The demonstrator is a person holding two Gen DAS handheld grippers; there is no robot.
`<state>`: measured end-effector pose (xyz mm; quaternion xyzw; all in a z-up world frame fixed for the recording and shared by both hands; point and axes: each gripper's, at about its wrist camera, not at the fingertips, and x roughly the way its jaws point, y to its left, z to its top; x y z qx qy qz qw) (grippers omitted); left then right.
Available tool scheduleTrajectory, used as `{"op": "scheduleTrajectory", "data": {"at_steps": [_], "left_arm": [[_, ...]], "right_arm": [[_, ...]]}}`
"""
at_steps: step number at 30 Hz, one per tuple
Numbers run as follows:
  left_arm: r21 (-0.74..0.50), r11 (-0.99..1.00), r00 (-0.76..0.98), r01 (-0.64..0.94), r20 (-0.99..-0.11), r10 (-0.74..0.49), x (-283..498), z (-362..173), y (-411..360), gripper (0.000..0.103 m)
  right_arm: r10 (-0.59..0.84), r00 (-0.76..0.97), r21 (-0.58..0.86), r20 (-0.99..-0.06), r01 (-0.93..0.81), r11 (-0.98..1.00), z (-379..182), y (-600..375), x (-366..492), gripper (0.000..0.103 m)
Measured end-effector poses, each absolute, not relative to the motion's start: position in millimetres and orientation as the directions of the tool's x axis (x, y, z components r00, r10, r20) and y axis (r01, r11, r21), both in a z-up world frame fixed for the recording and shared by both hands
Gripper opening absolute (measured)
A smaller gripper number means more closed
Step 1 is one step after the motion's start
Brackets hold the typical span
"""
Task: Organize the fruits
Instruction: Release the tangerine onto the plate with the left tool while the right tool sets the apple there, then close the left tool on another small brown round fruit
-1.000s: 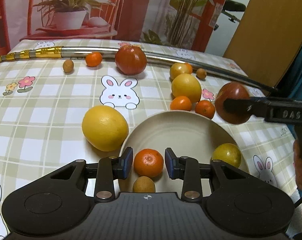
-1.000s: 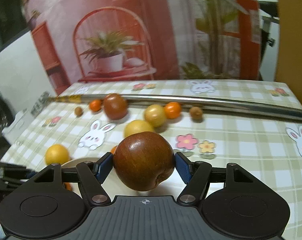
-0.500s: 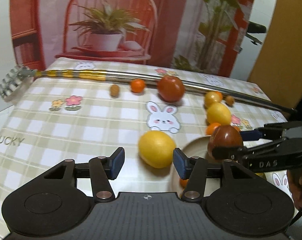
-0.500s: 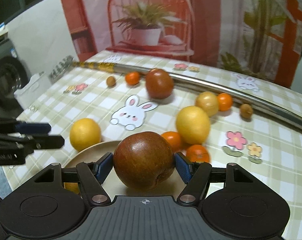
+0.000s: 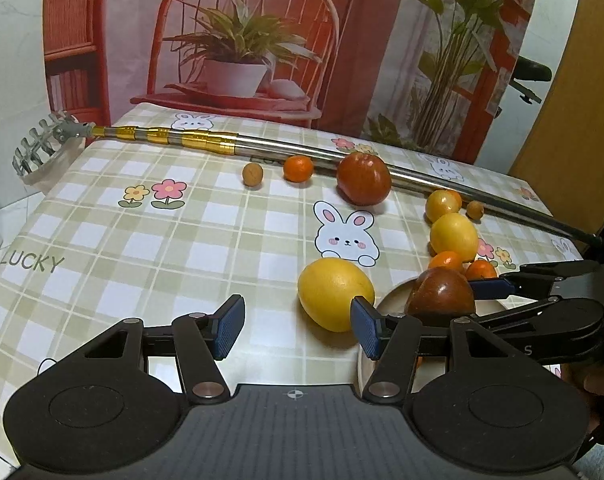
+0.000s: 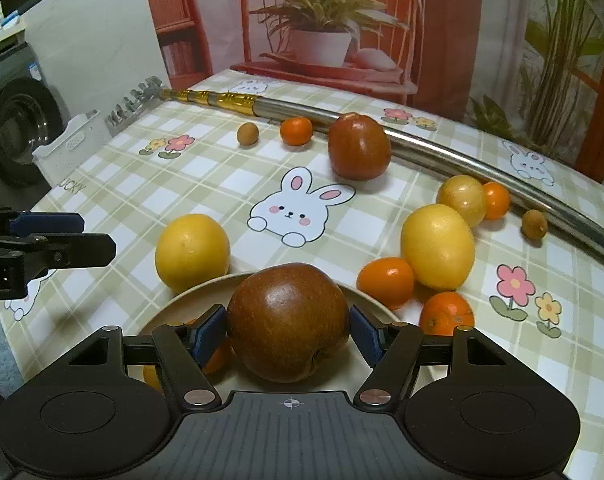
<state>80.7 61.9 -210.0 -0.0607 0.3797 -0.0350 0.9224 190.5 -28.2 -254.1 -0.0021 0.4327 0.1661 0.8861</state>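
Your left gripper left the bowl, jaws wide, empty; lemon sits ahead-right. Right gripper clamps apple over bowl.

The left gripper has left the small orange mandarin in the beige round plate and now hangs open over the checked tablecloth, beside the large yellow lemon. The right gripper has carried the dark red-brown apple from above the table to over the plate.
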Motion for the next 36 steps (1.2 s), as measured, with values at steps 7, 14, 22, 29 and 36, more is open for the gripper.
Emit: {"op": "scheduleTrajectory", "data": {"at_steps": [7, 14, 22, 29, 36], "left_arm": [[-0.135, 0.991, 0.704, 0.017, -0.702, -0.108, 80.4, -211.6, 60.7, 0.061], [-0.127, 0.992, 0.701, 0.018, -0.705, -0.103, 80.6, -212.5, 58.8, 0.061], [-0.114, 0.994, 0.711, 0.007, -0.699, -0.085, 82.7, -208.0, 63.0, 0.061], [-0.100, 0.995, 0.728, -0.018, -0.684, -0.055, 87.3, -196.7, 70.9, 0.061], [-0.094, 0.995, 0.735, -0.031, -0.677, -0.041, 90.7, -189.7, 74.2, 0.061]], "right_arm": [[0.307, 0.572, 0.161, -0.761, -0.291, 0.943, -255.1, -29.3, 189.7, 0.064], [0.338, 0.590, 0.216, -0.734, -0.269, 0.939, -254.6, -36.5, 187.0, 0.064], [0.334, 0.656, 0.239, -0.677, -0.233, 0.943, -238.7, -53.0, 174.8, 0.064], [0.340, 0.738, 0.312, -0.583, -0.183, 0.932, -217.8, -92.7, 163.7, 0.084], [0.306, 0.770, 0.255, -0.560, -0.192, 0.948, -201.9, -110.6, 154.2, 0.102]]}}
